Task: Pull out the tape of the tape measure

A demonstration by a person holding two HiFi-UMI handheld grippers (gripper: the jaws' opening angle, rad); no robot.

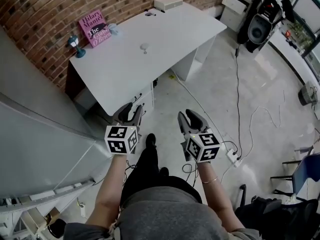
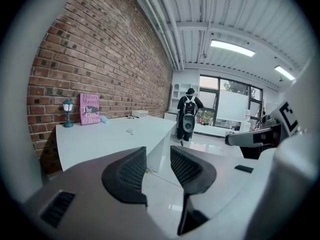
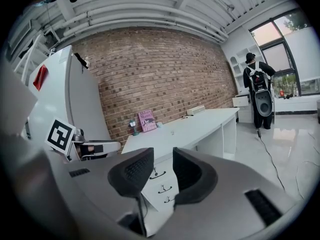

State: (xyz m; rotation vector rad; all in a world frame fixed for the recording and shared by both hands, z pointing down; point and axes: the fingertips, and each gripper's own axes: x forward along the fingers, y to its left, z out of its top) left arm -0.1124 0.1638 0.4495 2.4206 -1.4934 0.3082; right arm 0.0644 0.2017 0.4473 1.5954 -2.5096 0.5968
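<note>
A small pale round object (image 1: 144, 47), possibly the tape measure, lies near the middle of the white table (image 1: 165, 31); it is too small to tell for sure. The left gripper view shows it as a speck (image 2: 130, 132) on the tabletop. Both grippers are held over the floor, well short of the table. My left gripper (image 1: 131, 111) is open with nothing between its jaws, and through its gap (image 2: 157, 156) I see only floor. My right gripper (image 1: 192, 118) is open and empty too, its gap (image 3: 164, 159) facing the table's drawers.
A pink book (image 1: 94, 27), a small blue lamp (image 1: 76, 45) and a white box (image 1: 168, 3) stand along the brick wall. A grey cabinet (image 1: 35, 134) is at the left. Cables and a power strip (image 1: 233, 156) lie on the floor; a black speaker (image 1: 258, 26) stands far right.
</note>
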